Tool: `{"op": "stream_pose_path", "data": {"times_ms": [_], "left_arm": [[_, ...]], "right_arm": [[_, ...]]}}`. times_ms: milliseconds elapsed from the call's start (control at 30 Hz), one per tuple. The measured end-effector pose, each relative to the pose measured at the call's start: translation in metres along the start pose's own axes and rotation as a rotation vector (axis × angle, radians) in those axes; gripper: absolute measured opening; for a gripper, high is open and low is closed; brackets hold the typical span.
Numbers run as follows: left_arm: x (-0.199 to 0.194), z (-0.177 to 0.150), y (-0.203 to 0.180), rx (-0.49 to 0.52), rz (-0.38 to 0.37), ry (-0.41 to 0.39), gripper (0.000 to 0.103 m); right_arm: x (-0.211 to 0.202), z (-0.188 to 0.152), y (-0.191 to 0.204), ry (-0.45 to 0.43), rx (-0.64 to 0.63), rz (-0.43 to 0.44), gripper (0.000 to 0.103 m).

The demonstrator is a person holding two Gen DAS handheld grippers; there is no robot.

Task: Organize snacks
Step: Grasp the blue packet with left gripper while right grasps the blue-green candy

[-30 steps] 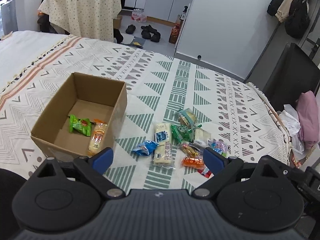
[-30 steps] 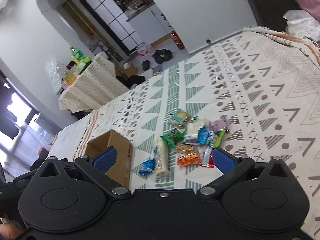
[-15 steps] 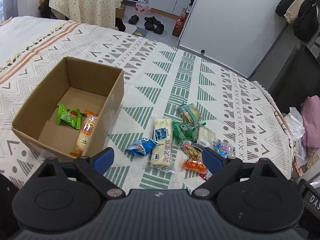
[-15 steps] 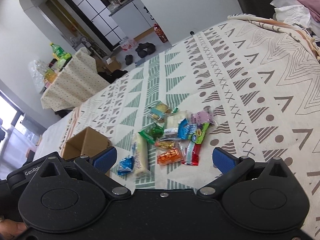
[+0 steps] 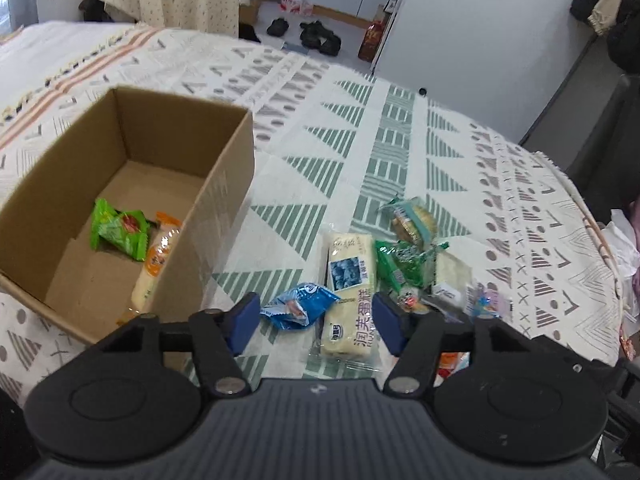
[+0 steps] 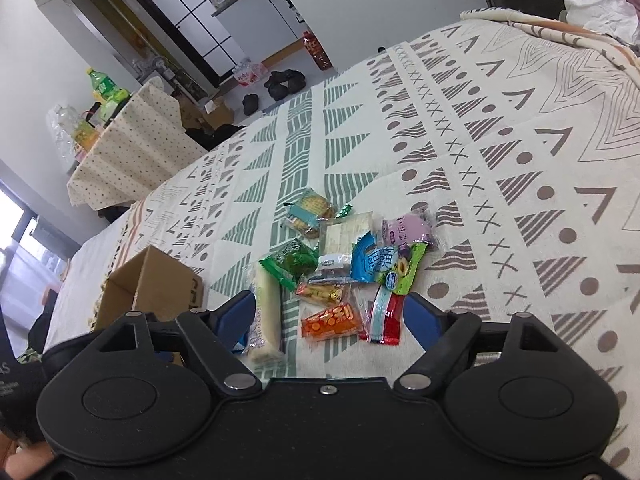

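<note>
Here, in the left wrist view, the left tool hangs low over the bed with its blue pads apart and nothing between them. Just ahead of the gap lie a blue packet and, touching it at 3 o'clock, a long cream bar pointing toward 12. The box sits at 10 o'clock from the tool, open at the top. On its floor lie a green packet and a pale roll with an orange end, side by side and touching, near the box's right wall. At 1 o'clock from the tool the rest of the snack pile is bunched together: a green wrapper, a round biscuit pack farthest off, and pale and mixed wrappers overlapping.

In the right wrist view, the right tool also stands spread wide and holds nothing. An orange packet and a red-and-white stick lie between the pads' line of sight, close ahead. The cream bar lies at 10 o'clock, just beside the left pad. Beyond, toward 12, sit a blue-and-green packet, a purple one and the biscuit pack. The box shows at 9 o'clock, well apart from the pile.
</note>
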State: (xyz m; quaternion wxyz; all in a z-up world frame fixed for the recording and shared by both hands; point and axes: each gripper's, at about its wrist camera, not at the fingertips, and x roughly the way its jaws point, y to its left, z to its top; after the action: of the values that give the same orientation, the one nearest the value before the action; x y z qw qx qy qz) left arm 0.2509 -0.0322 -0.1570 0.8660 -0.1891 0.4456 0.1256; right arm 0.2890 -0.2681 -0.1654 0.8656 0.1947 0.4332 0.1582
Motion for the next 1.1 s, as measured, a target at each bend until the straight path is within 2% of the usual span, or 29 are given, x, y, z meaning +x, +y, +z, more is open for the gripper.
{"op": "stream_pose_path", "data": {"times_ms": [67,300,600,667,767,800,867,1000,1100], "left_arm": [[0.009,0.0,0.001,-0.001,0.009,0.01,0.055],[0.04,0.004,0.002,0.018,0.047,0.04,0.054],[0.069,0.002,0.003,0.014,0.056,0.108,0.053],[0.072,0.002,0.003,0.015,0.052,0.117,0.042],[0.076,0.003,0.005,0.003,0.05,0.132,0.031],[0.076,0.004,0.005,0.005,0.051,0.132,0.03],[0.076,0.003,0.005,0.001,0.049,0.133,0.029],[0.07,0.003,0.004,-0.005,0.042,0.123,0.028],[0.061,0.005,0.002,-0.002,0.036,0.104,0.028]], "right_arm": [[0.007,0.002,-0.003,0.009,0.008,-0.011,0.08],[0.03,0.011,-0.017,0.02,0.068,-0.036,0.079],[0.058,0.016,-0.028,0.043,0.106,-0.076,0.079],[0.064,0.018,-0.029,0.039,0.115,-0.082,0.079],[0.071,0.02,-0.032,0.037,0.127,-0.097,0.078],[0.074,0.02,-0.033,0.041,0.132,-0.103,0.076],[0.079,0.019,-0.037,0.052,0.149,-0.101,0.057],[0.078,0.017,-0.042,0.049,0.172,-0.084,0.041],[0.07,0.016,-0.039,0.029,0.166,-0.092,0.036]]}}
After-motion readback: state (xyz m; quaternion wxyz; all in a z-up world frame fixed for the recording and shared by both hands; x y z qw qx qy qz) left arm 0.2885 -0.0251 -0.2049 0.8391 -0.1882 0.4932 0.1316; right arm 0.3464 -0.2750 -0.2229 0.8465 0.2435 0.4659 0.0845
